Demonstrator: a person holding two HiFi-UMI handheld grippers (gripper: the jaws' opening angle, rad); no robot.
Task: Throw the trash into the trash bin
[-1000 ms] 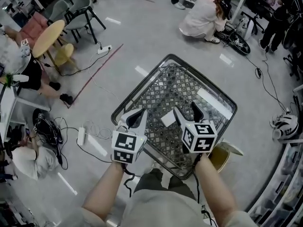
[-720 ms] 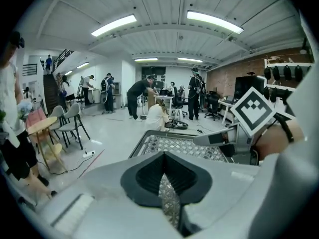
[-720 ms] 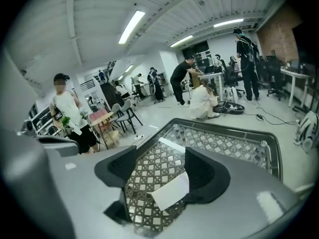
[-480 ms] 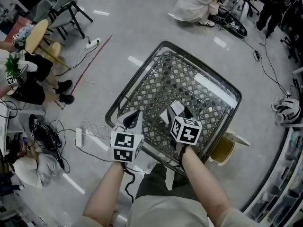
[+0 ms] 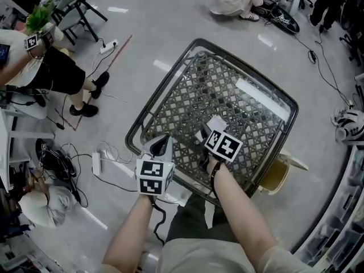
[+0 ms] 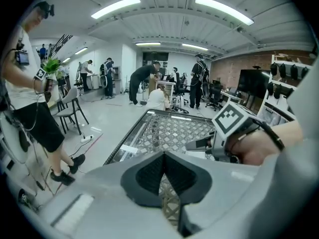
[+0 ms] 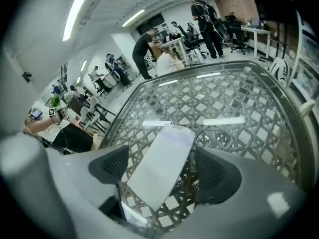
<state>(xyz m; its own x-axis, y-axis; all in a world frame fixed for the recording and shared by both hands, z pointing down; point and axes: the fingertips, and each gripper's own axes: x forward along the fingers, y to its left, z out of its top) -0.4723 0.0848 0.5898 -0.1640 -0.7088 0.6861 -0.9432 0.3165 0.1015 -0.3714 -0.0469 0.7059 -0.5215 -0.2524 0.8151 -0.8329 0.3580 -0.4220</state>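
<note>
Head view from above: you stand at the near edge of a glass-topped table (image 5: 227, 90) with a woven lattice beneath the glass. Your right gripper (image 5: 207, 134) reaches over the near part of the table top. Its jaws are spread apart, and a white piece of paper (image 7: 164, 158) lies between them on the glass. In the right gripper view the paper runs lengthwise between the two dark pads. A gap shows on each side, so neither pad presses it.

Your left gripper (image 6: 163, 158) is at the table's near left edge, beside the right one. Its jaws are brought together at the tips with nothing between them, and the lattice shows through the slit below.

The trash bin (image 5: 273, 178), yellowish with a pale flap lid, stands on the floor just beside the table's near right corner, on your right.
</note>
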